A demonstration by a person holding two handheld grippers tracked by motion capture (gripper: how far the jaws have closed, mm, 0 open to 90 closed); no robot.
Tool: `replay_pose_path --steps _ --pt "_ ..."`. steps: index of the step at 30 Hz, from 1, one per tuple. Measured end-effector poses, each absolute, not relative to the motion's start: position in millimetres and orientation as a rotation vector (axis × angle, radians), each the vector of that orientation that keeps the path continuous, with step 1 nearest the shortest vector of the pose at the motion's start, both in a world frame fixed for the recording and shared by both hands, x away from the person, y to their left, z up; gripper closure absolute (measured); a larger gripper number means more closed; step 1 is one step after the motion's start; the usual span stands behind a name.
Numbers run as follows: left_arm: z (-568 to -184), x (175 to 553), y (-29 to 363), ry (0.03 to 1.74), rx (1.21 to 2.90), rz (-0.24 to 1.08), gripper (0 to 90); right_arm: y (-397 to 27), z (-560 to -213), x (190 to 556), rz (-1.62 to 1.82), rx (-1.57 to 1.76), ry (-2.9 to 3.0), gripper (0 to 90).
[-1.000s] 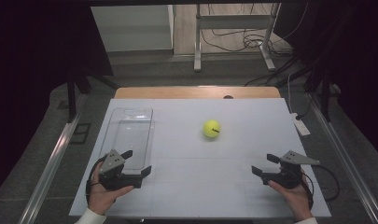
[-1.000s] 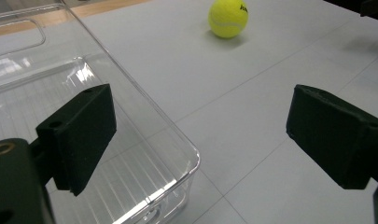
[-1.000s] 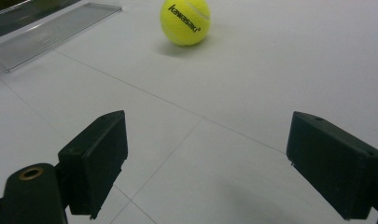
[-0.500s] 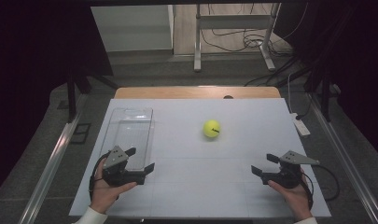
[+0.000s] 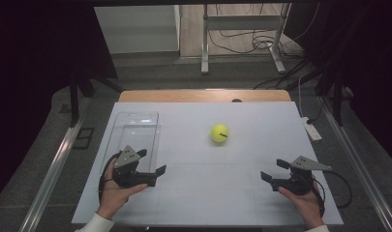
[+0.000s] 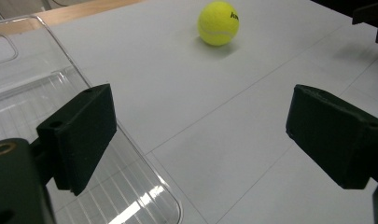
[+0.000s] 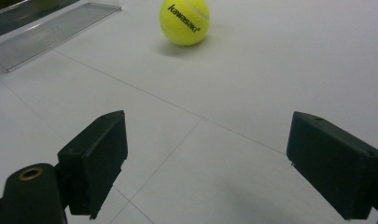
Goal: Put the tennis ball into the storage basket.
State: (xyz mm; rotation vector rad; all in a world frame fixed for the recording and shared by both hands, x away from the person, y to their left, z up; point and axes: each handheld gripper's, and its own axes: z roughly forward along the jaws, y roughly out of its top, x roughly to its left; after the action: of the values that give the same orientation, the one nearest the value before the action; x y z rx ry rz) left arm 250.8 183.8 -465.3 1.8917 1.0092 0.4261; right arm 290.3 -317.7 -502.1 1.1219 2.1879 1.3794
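The tennis ball [image 5: 219,133] sits alone on the white table [image 5: 213,203], a little beyond the middle, apart from everything else and resting on its own soft shadow. It looks like an ordinary felt-covered ball, bright yellow-green with a pale curved seam and black lettering that reads "kawasaki" in the right gripper view [image 7: 184,21]. I would expect it to be light, springy and slightly compressible, with a fuzzy nap that gives flat pads good purchase; the main nuisance is that it is round and should roll away at a glancing touch. The safest hold is probably across its widest part, jaws level on opposite sides, closing squarely so it is not squeezed upward or outward. To the left of it lies a clear plastic tray [image 5: 135,126], shallow, rigid-looking and glossy, with rounded corners and a finely ribbed floor visible in the left gripper view [image 6: 32,93]; it seems thin and likely to slide or flex if pushed. The left gripper [image 5: 147,164] is held at the tray's near end, its matte black block-shaped jaws spread wide with nothing between them. The right gripper [image 5: 276,170] rests near the table's front right, jaws likewise parted and empty, both pointing roughly toward the ball. The tabletop is smooth, with faint thin lines.
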Motion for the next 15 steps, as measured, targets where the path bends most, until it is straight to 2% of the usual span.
replay_pose_path --steps 15 --pt "-462.3 257.0 179.2 1.003 1.901 0.421 9.5 -317.6 -502.5 290.6 1.371 1.116 2.187 12.4"
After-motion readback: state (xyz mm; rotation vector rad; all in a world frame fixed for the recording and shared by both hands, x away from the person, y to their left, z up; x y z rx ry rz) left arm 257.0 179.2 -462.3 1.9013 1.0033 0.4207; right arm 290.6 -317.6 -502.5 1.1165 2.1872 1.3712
